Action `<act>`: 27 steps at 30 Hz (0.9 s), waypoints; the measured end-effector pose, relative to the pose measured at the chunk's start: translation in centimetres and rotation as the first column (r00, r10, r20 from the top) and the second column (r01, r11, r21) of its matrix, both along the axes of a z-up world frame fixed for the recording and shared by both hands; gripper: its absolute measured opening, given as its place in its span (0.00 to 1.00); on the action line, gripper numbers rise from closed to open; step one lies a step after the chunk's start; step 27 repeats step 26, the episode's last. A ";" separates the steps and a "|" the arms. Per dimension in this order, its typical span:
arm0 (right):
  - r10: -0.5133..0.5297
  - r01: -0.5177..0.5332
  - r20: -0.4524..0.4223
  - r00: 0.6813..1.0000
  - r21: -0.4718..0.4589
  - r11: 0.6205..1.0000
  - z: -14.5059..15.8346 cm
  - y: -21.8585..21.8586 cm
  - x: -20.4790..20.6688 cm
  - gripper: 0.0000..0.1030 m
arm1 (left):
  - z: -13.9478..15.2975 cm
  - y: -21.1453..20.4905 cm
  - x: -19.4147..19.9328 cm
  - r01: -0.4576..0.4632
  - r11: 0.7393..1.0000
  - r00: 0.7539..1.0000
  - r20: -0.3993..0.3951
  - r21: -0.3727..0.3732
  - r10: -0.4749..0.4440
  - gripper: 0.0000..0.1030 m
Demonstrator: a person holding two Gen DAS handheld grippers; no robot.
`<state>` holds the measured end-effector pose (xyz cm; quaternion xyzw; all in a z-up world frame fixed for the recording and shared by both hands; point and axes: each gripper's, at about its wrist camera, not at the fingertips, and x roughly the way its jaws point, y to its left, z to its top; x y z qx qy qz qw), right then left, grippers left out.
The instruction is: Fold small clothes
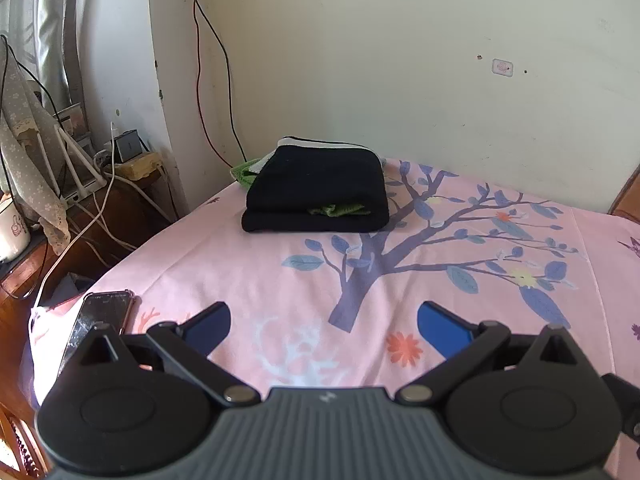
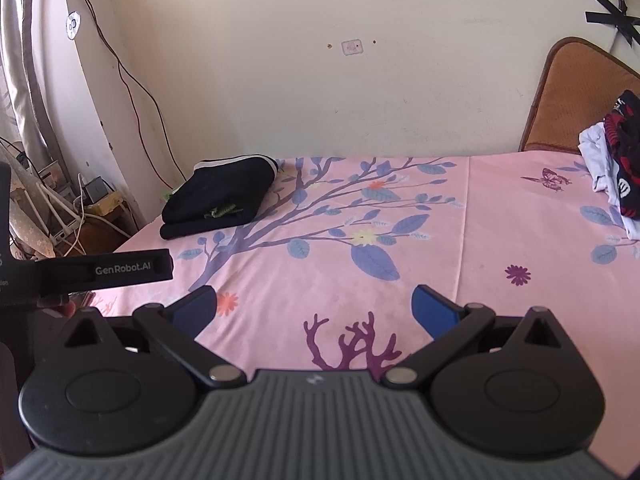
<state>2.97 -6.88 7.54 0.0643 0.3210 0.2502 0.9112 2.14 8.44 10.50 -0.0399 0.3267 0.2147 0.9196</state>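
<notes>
A folded black garment (image 1: 316, 190) lies on a pile at the far left corner of the pink floral bedsheet (image 1: 248, 264), with green cloth (image 1: 338, 210) peeking out and a white-trimmed piece behind. It also shows in the right wrist view (image 2: 220, 196). A heap of unfolded clothes (image 2: 614, 164), white, black and red, lies at the bed's right end. My left gripper (image 1: 324, 320) is open and empty above the sheet, well short of the pile. My right gripper (image 2: 314, 306) is open and empty over the sheet's middle.
A phone (image 1: 100, 320) lies on the bed's left edge near my left gripper. A wooden side table (image 1: 120, 200) with cables and a power strip stands left of the bed. The wall is behind. A brown headboard (image 2: 576, 92) is at the right. The left gripper's strap (image 2: 100, 270) juts in.
</notes>
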 end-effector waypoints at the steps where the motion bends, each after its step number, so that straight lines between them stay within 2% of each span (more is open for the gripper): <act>1: 0.001 -0.001 -0.002 1.000 -0.003 1.000 0.0 0.1 0.0 1.00 | -0.1 0.1 0.0 0.000 1.000 1.000 -0.002 0.001 0.000 1.00; 13: 0.008 -0.008 0.010 1.000 -0.014 1.000 0.2 0.7 -0.2 1.00 | -0.4 1.2 0.0 -0.024 1.000 1.000 -0.003 -0.010 0.024 1.00; 17: 0.001 -0.001 0.014 1.000 -0.012 1.000 0.1 0.6 -0.5 1.00 | -0.8 1.3 -0.1 -0.012 1.000 1.000 0.001 -0.005 0.012 1.00; 21: 0.004 -0.004 0.000 1.000 -0.015 1.000 -0.2 0.6 -0.4 1.00 | -1.0 1.2 -0.3 0.036 0.999 0.999 0.020 -0.038 -0.035 1.00; 27: -0.004 0.004 0.024 1.000 -0.018 1.000 0.1 0.1 -0.6 1.00 | -0.4 0.1 -0.3 0.064 0.998 0.997 0.044 -0.030 -0.062 1.00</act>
